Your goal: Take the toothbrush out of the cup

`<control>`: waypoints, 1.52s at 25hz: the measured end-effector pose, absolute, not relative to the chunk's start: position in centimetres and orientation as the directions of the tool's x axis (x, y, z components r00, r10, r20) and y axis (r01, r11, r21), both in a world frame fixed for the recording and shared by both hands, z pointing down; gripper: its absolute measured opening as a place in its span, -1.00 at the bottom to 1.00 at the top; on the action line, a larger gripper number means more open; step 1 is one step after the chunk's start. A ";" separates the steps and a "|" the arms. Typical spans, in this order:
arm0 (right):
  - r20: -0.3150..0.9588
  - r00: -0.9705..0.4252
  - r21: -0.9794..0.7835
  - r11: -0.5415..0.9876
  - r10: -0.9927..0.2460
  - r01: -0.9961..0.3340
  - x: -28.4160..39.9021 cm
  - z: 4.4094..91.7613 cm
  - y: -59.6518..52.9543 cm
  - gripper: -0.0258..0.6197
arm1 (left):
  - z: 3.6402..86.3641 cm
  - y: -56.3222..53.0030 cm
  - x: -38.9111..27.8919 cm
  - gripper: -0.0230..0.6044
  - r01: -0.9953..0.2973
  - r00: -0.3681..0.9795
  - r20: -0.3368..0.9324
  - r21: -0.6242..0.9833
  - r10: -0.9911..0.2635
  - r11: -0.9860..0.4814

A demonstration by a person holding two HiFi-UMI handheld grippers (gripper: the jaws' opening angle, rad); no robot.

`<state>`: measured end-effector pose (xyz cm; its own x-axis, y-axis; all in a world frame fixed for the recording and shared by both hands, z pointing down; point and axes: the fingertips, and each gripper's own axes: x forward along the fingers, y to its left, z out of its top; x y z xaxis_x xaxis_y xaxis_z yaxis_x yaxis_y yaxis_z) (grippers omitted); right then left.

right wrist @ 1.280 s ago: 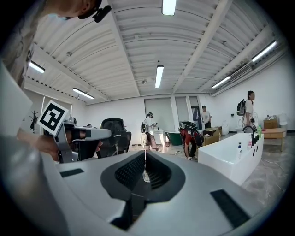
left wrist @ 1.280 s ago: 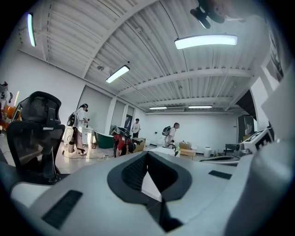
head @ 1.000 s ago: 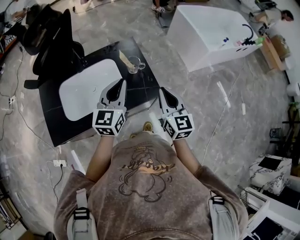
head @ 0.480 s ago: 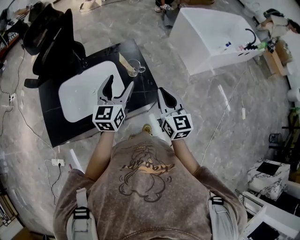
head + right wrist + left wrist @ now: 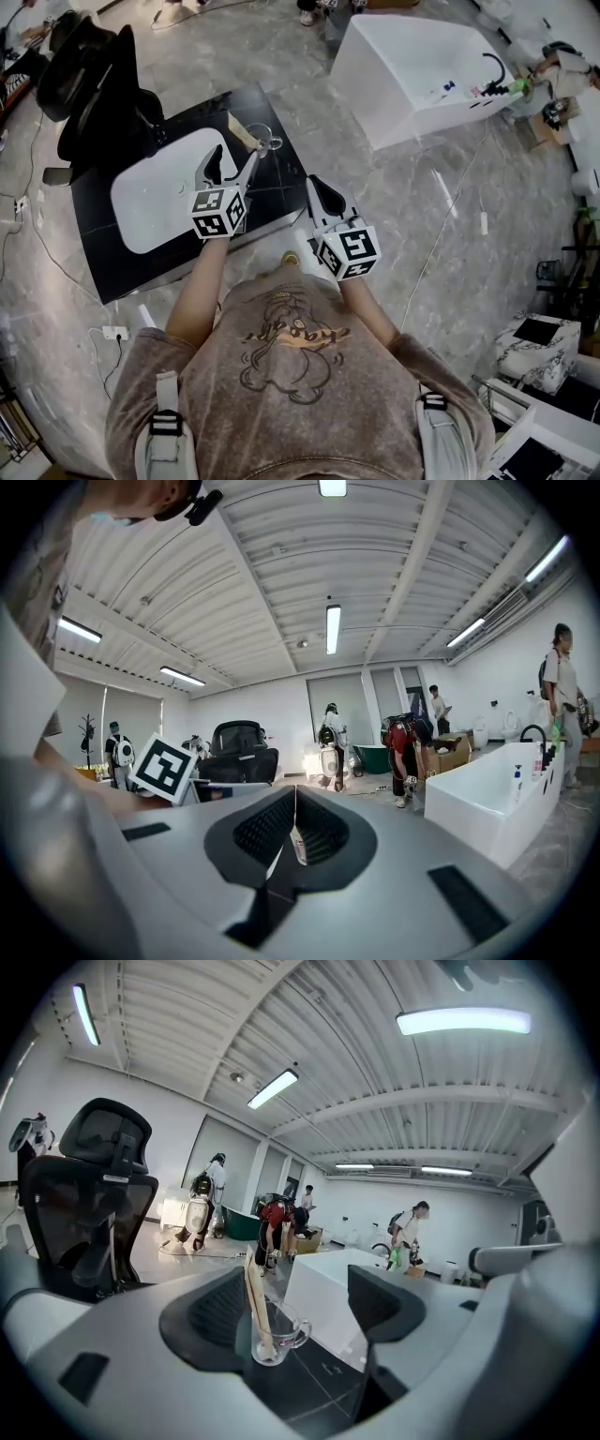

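A clear glass cup (image 5: pixel 266 140) with a handle stands on the black counter (image 5: pixel 281 183), beyond the white basin (image 5: pixel 159 192). A pale wooden toothbrush (image 5: pixel 241 129) leans in it, its end sticking out to the upper left. My left gripper (image 5: pixel 234 161) is open just short of the cup, over the basin's right rim. In the left gripper view the cup (image 5: pixel 277 1337) and toothbrush (image 5: pixel 254 1299) stand ahead, framed by the spread jaws, which touch nothing. My right gripper (image 5: pixel 317 187) hangs shut and empty off the counter's right edge; its jaws meet (image 5: pixel 293 806).
A black office chair (image 5: pixel 94 89) stands behind the counter at the left. A white bathtub (image 5: pixel 412 66) sits on the marble floor at the upper right. Cables and a power strip (image 5: pixel 114 332) lie on the floor at the left. Several people stand far off.
My left gripper went from shut to open and moved forward over the basin towards the cup. The right gripper has hardly moved.
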<state>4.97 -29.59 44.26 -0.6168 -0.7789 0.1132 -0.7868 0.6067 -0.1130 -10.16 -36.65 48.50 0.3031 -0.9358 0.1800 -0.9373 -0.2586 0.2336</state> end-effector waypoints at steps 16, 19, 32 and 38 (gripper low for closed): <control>0.145 -0.604 -0.135 0.589 -0.783 -0.796 5.8 45.4 -31.0 -0.86 | 58.0 -45.6 -11.3 0.11 -0.960 0.248 0.368 0.215 -0.896 -0.177; 0.147 -0.603 -0.137 0.588 -0.784 -0.797 5.9 45.6 -31.3 -0.86 | 58.3 -46.0 -11.7 -0.07 -0.962 0.241 0.371 0.215 -0.897 -0.169; 0.151 -0.606 -0.134 0.591 -0.781 -0.795 5.7 45.6 -32.6 -0.86 | 57.9 -46.3 -11.6 -0.59 -0.961 0.249 0.372 0.213 -0.894 -0.179; 0.151 -0.601 -0.136 0.585 -0.785 -0.799 5.8 45.8 -32.5 -0.86 | 57.4 -46.1 -11.2 -0.64 -0.961 0.253 0.365 0.200 -0.896 -0.190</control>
<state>5.79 -32.53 45.82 -0.6005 -0.7852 0.1513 -0.7994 0.5853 -0.1357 -11.22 -46.13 57.40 0.2534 -0.8959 0.3650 -0.9611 -0.1904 0.1999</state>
